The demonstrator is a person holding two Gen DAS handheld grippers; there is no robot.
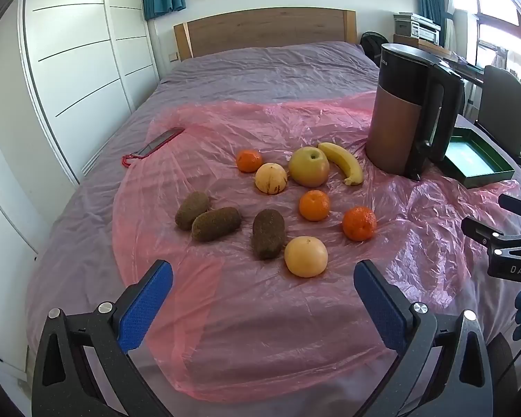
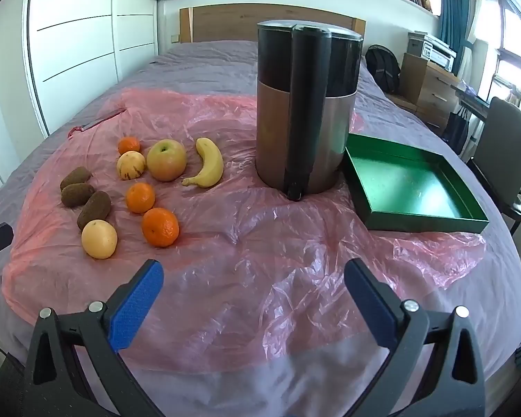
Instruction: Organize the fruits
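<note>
Both our jaws are fully spread and empty: left gripper (image 1: 263, 285), right gripper (image 2: 254, 283). From the right wrist, fruit sits on the pink plastic sheet (image 2: 260, 243) at 10 o'clock, banana (image 2: 206, 163) nearest the kettle (image 2: 307, 104). The green tray (image 2: 413, 213) is at 2 o'clock, touching the kettle.

Left gripper (image 1: 263, 307) and right gripper (image 2: 254, 304): fingers wide apart, angled downward.

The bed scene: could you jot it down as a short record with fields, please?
surface: pink plastic sheet over a bed
fruit: banana, apple, three oranges, three brown kiwis, two pale round fruits
tray: green tray, nothing in it
kettle: kettle, upright beside the tray
left gripper: open, holding nothing
right gripper: open, holding nothing
</note>
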